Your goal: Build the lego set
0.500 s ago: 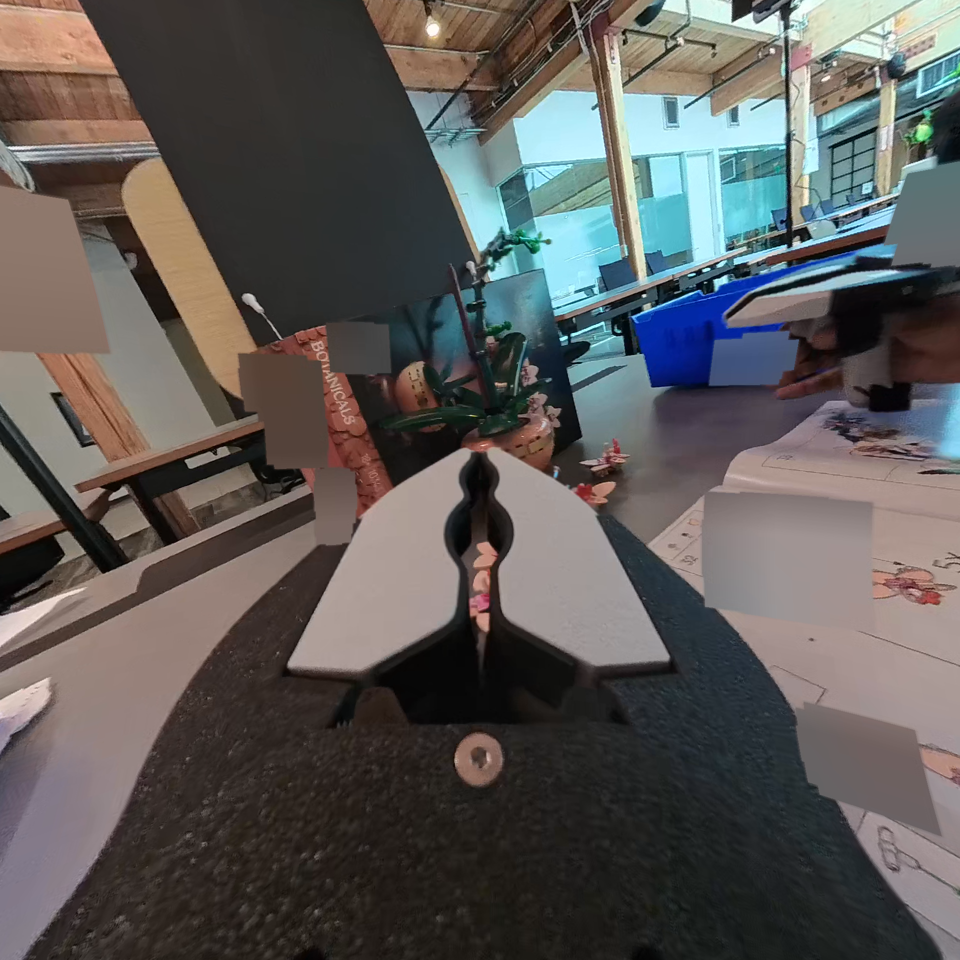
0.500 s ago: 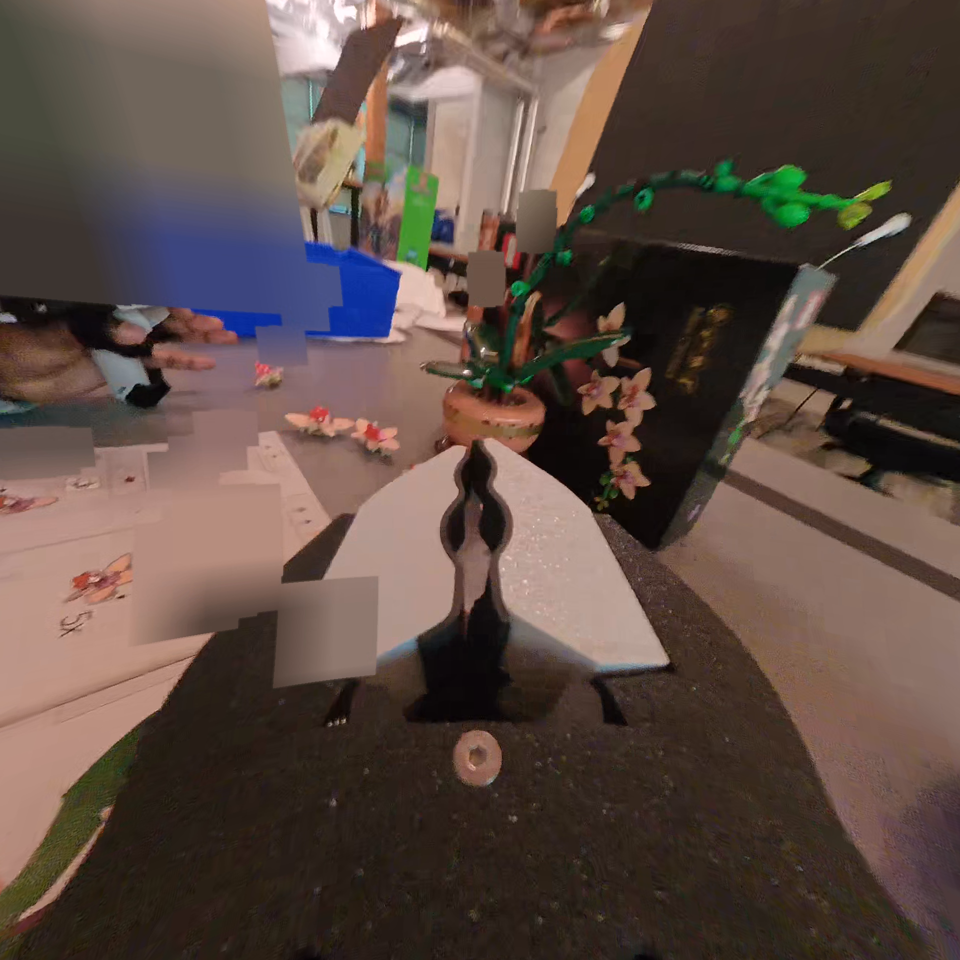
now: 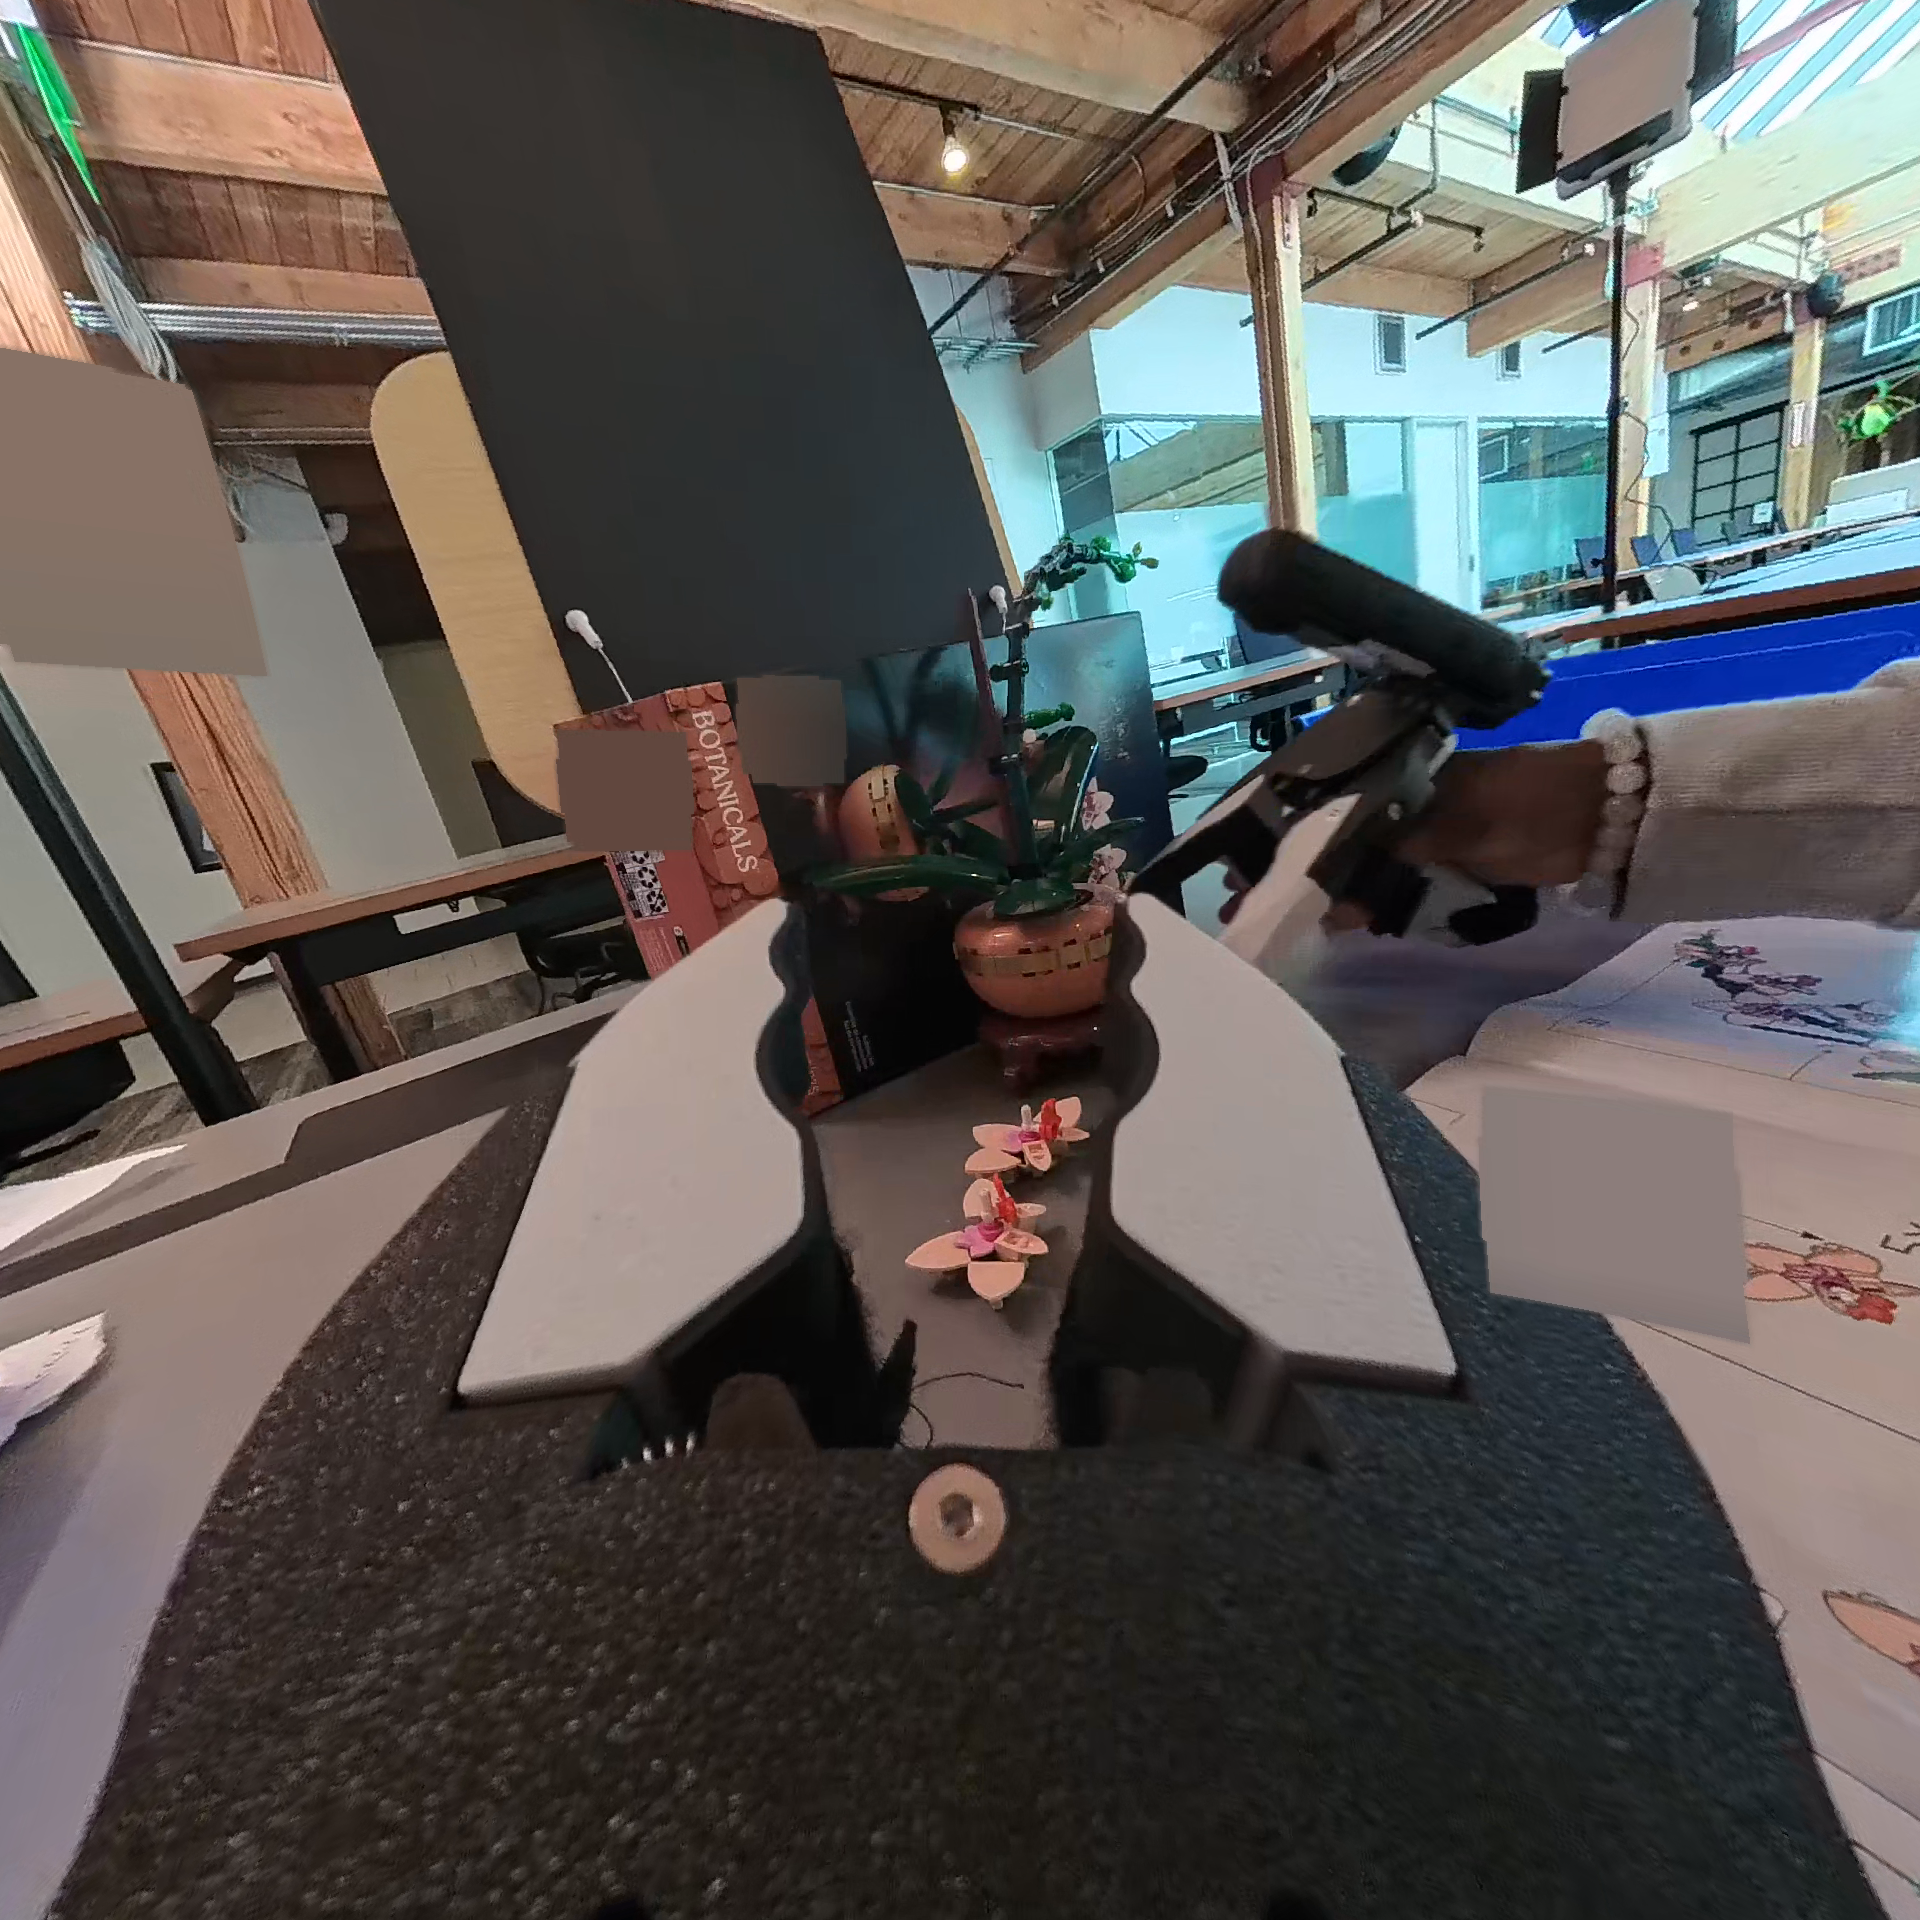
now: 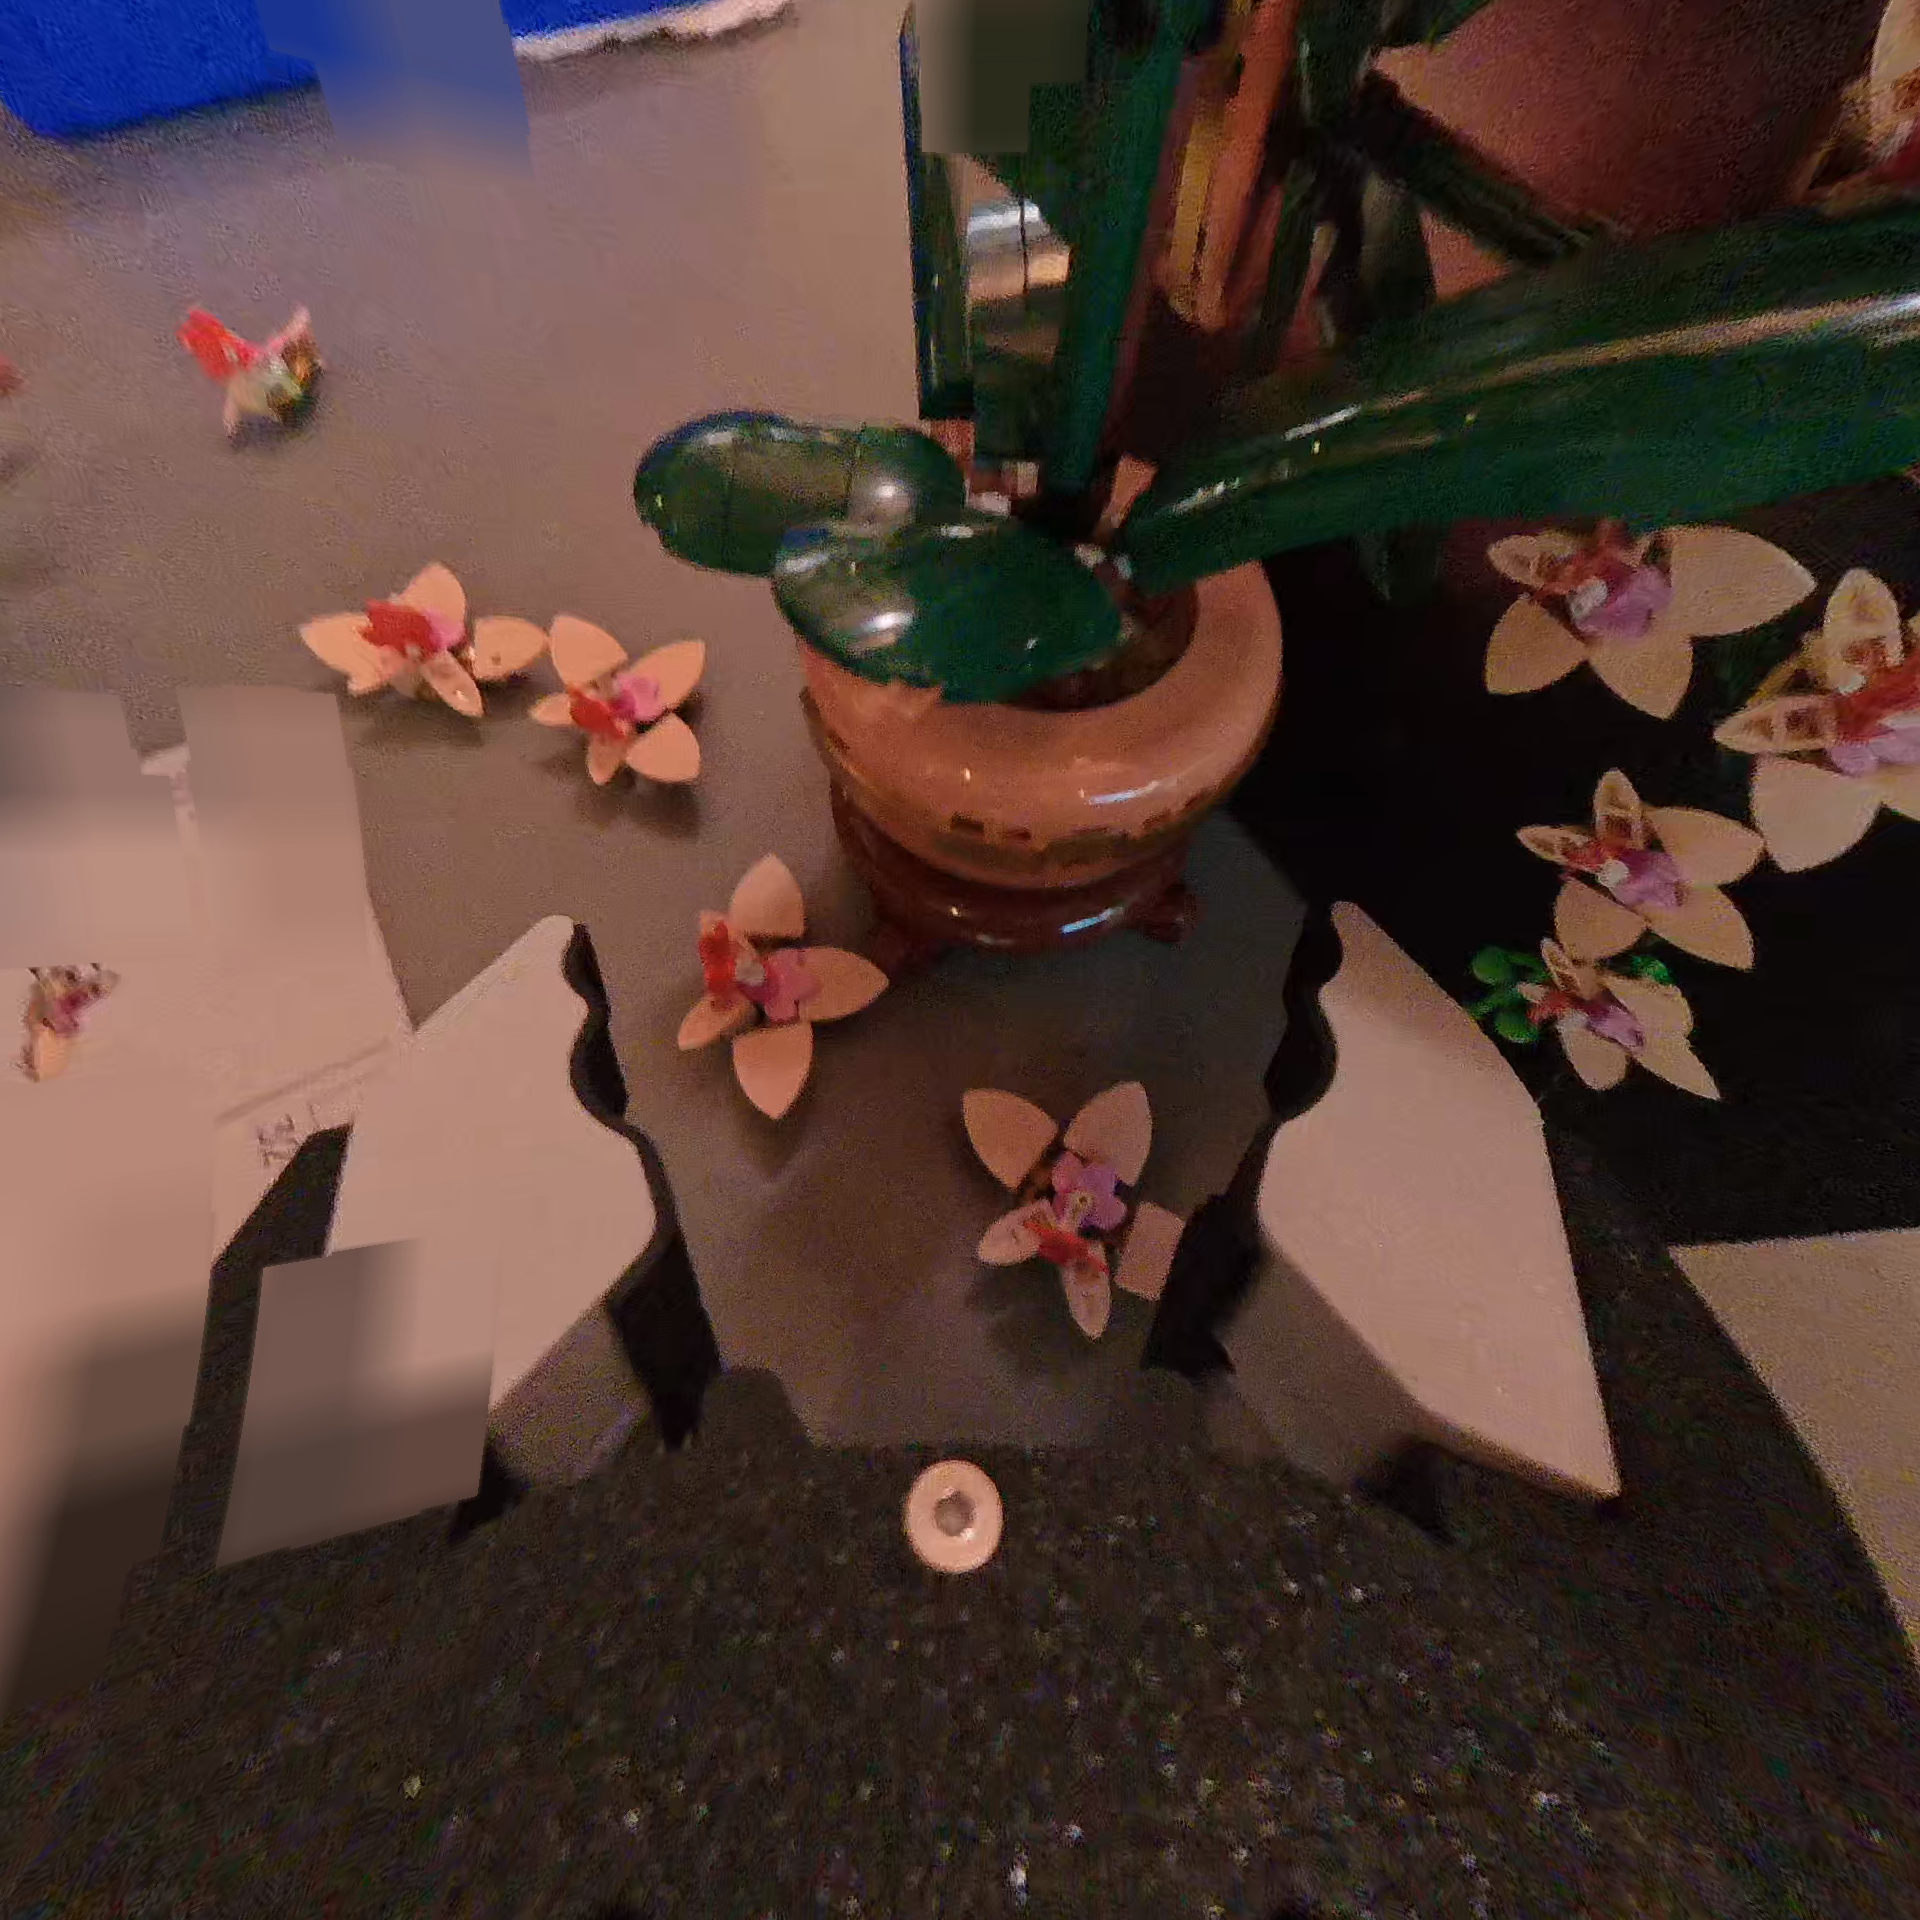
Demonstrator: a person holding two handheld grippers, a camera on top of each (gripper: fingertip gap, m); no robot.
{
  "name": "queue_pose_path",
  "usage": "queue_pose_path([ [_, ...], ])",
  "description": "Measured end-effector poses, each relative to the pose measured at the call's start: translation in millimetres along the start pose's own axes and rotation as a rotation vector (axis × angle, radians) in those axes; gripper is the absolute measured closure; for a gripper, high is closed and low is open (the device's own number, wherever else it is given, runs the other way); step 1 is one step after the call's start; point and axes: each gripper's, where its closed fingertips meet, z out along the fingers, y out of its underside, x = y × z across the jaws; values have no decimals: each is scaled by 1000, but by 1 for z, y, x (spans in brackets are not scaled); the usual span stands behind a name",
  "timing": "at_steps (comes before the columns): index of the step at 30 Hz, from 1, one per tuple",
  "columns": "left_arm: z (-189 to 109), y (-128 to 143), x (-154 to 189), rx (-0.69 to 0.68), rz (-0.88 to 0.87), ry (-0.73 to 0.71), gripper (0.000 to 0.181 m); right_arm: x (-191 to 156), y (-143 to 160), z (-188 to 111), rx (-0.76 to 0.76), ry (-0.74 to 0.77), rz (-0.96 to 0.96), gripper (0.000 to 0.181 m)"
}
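Note:
The lego orchid in its tan pot stands on the grey table in front of the set's box. My left gripper is open and empty; two pink lego flowers lie on the table between its fingers. My right gripper is open and empty, tilted down just short of the pot. One flower lies between its fingers and another near the left finger. The right gripper also shows in the left wrist view, held by a hand, beside the pot.
More loose flowers lie left of the pot. The open instruction booklet covers the table's right side. A blue bin stands behind. Long green leaves overhang the pot.
My left gripper was shut on a pink flower; it is now open and the flower lies on the table. My right gripper has opened, moved close to the pot and tilted down.

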Motion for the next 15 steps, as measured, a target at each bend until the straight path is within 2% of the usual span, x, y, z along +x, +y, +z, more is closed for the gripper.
queue_pose_path([
  [2, 0, 0, 0, 0, -23, 9, 127, 1, -13, 8, 50, -17, 49, 54],
  [6, 0, 2, -1, -11, -42, 9, 127, 8, -23, 23, 62, 23, -28, 55],
  [9, 0, 3, -3, -17, -28, -3, 128, 4, -22, 29, 46, -5, -42, 67],
  [13, -3, 8, -17, -51, -2, -90, 132, -6, -20, 6, 51, -11, -13, 63],
  [15, -5, 10, -26, -67, -4, -140, 135, -10, -9, -14, 8, 40, -56, 63],
])
